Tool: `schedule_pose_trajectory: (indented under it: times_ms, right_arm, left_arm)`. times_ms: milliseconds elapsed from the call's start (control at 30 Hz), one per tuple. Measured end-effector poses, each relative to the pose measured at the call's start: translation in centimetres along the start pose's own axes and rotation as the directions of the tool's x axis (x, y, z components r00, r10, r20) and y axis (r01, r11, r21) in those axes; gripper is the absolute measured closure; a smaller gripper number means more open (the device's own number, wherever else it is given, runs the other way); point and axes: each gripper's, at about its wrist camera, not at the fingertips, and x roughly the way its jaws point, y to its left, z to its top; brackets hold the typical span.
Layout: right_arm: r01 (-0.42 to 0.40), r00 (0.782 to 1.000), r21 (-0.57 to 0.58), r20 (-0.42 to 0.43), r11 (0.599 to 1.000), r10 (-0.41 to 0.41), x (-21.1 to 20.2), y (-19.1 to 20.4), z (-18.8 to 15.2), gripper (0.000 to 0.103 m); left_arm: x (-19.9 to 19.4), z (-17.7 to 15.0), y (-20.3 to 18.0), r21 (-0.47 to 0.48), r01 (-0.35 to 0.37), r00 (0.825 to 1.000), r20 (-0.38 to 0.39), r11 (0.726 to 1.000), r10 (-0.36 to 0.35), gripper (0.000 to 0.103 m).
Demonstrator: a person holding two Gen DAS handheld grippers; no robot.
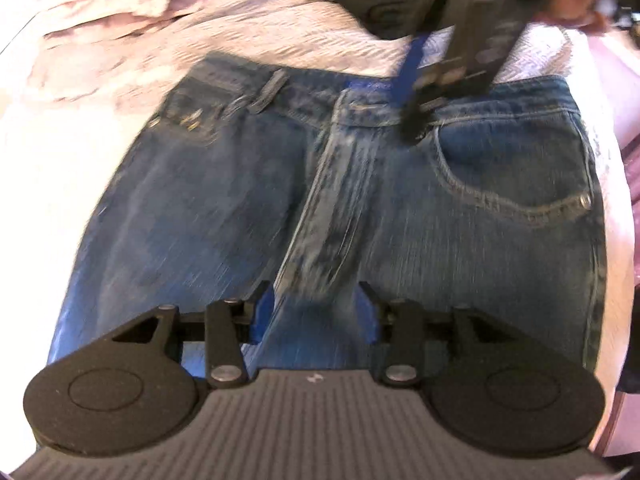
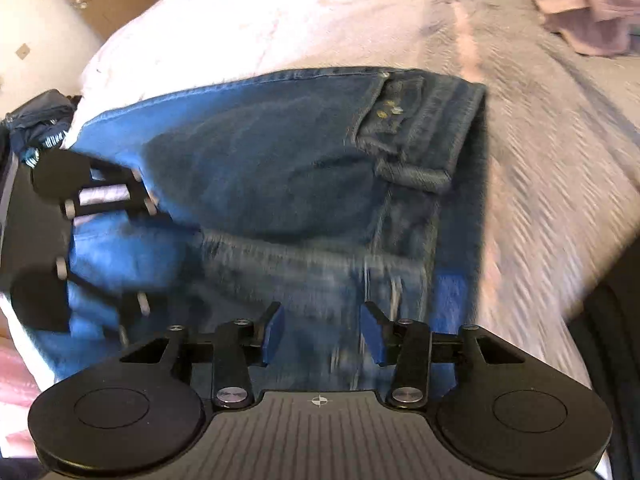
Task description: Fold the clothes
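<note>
No words, brand names or numbers can be read in either view. The only sign is a small white crosshair mark (image 2: 319,401) on the ribbed grey plate of the right gripper body (image 2: 320,440); a faint pale mark (image 1: 313,377) on the left gripper's ribbed plate (image 1: 316,432) is too blurred to make out.

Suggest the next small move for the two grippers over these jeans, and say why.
Probably close the right gripper on the waistband beside the fly: the jeans lie flat, front up, on the bedspread, not yet folded. Both grippers' jaws stand apart with denim beneath them, gripping nothing, with the left gripper low over the crotch seam.
</note>
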Motion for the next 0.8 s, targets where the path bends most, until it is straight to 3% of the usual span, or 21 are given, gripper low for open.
schedule_pose_trajectory:
  times_ms: [167,267,400,533,800]
  right_arm:
    - [0.078,0.992,0.084,-0.108,0.993,-0.069,0.4,-0.4,-4.7,0.057]
    - [0.079,0.993,0.128,-0.098,0.989,-0.066,0.4,-0.7,-5.6,0.057]
    - [0.139,0.987,0.015,-0.085,0.990,-0.137,-1.4,1.7,-5.4,0.056]
    - [0.167,0.982,-0.025,-0.083,0.986,-0.168,-3.4,4.3,-5.2,0.042]
    - [0.233,0.971,0.033,-0.061,0.972,-0.231,-6.8,13.5,-5.9,0.032]
  left_arm:
    - [0.0,-3.5,-0.3,-0.036,-0.033,0.996,-0.081,0.999,0.030,0.063]
    - [-0.3,-4.8,-0.8,-0.049,-0.071,0.992,-0.107,0.996,0.066,0.063]
    - [-4.0,-7.3,-1.5,-0.108,-0.128,0.986,-0.125,0.986,0.114,0.062]
    - [-8.8,-10.8,-2.1,-0.174,-0.204,0.970,-0.170,0.964,0.174,0.048]
    - [-18.0,-20.4,-2.2,-0.311,-0.297,0.945,-0.229,0.903,0.232,0.024]
